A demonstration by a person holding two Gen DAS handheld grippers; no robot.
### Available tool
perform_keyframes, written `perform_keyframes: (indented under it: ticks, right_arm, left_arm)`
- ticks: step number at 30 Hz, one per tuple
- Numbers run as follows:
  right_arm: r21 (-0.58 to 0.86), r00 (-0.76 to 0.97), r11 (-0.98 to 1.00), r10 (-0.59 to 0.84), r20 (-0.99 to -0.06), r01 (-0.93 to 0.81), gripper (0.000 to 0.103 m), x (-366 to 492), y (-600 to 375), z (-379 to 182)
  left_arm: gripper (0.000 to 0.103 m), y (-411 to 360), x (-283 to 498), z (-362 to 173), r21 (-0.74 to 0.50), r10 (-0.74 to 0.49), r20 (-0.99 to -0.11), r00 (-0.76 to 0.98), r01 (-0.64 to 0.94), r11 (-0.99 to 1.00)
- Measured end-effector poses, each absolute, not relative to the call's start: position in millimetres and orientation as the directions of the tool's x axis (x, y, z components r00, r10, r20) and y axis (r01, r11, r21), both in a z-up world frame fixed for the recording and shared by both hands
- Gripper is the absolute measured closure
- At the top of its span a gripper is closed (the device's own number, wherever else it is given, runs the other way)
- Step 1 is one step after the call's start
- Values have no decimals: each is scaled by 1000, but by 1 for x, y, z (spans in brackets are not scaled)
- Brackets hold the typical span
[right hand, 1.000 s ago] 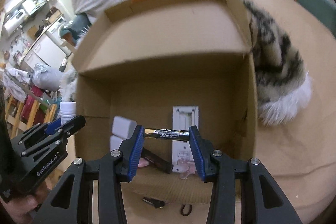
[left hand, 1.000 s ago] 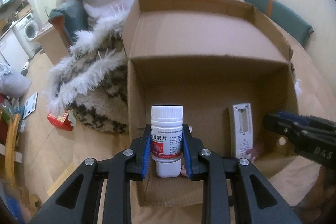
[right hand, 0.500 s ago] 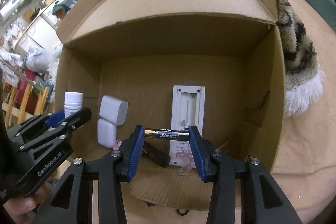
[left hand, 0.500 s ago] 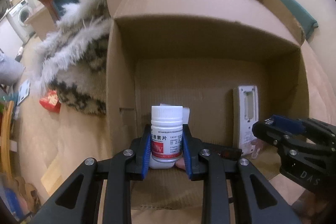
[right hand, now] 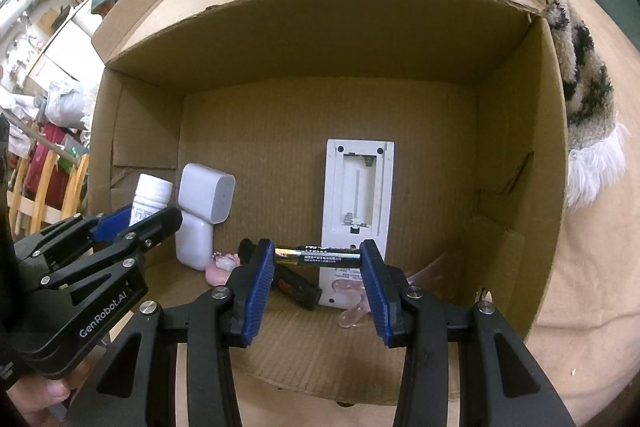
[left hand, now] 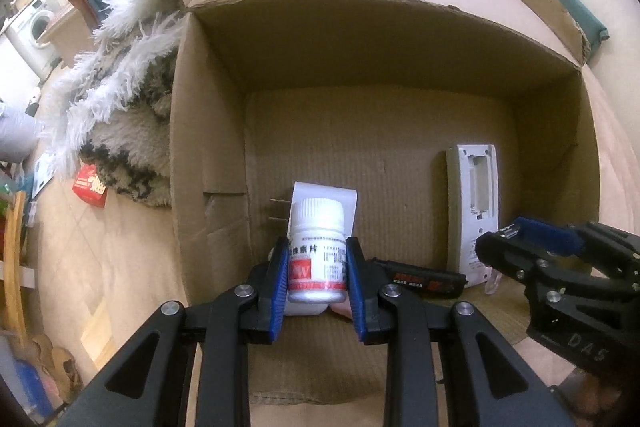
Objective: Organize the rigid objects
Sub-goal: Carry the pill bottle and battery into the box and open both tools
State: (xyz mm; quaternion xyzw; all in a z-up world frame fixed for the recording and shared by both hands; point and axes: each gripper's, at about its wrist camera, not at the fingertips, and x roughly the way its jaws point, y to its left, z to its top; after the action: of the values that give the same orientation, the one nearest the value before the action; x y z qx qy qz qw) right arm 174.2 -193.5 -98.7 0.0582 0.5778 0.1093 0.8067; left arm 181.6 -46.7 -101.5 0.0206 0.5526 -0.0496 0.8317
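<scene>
My left gripper [left hand: 317, 269] is shut on a white pill bottle [left hand: 318, 249] with a red label, held upright over the front left of the open cardboard box [left hand: 208, 155]. My right gripper [right hand: 318, 259] is shut on a black and gold battery [right hand: 318, 254], held crosswise over the box's front middle. The bottle [right hand: 149, 199] and left gripper [right hand: 132, 223] also show at the left of the right wrist view. The right gripper [left hand: 520, 239] shows at the right of the left wrist view.
Inside the box [right hand: 516, 155] lie a white remote [right hand: 358, 203] with its battery bay open, a white charger block [right hand: 204, 203], a black device [right hand: 296, 285] and pinkish plastic pieces [right hand: 222, 265]. A furry blanket [left hand: 120, 99] lies left of the box.
Both grippers have moved forward and down into the box's opening with their objects held. The box now fills both views.
</scene>
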Motion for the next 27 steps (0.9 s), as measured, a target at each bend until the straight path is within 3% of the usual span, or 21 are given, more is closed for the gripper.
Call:
perform_keyframes:
  ticks: [10, 15, 16, 18, 21, 27]
  right_arm:
    - [242, 304, 966, 259, -917, -92, 57, 178, -193, -103]
    - [263, 320, 961, 277, -906, -87, 44, 177, -195, -100]
    - [262, 324, 962, 274, -905, -81, 39, 177, -195, -100]
    - [273, 333, 959, 281, -900, -74, 36, 177, -197, -98]
    - [295, 341, 953, 300, -891, -67, 30, 177, -199, -96]
    - [295, 374, 954, 296, -879, -60, 19, 178, -203, -90]
  left_arm:
    - [79, -47, 182, -103, -26, -65, -923, 380, 107, 994]
    - [78, -48, 181, -102, -35, -80, -921, 381, 124, 992]
    - [76, -50, 180, -101, -36, -84, -921, 381, 132, 991]
    - [60, -52, 180, -101, -42, -96, -919, 382, 146, 988]
    - [45, -56, 178, -97, -23, -83, -911, 404, 150, 988]
    - [44, -52, 179, -84, -8, -76, -884, 461, 147, 989]
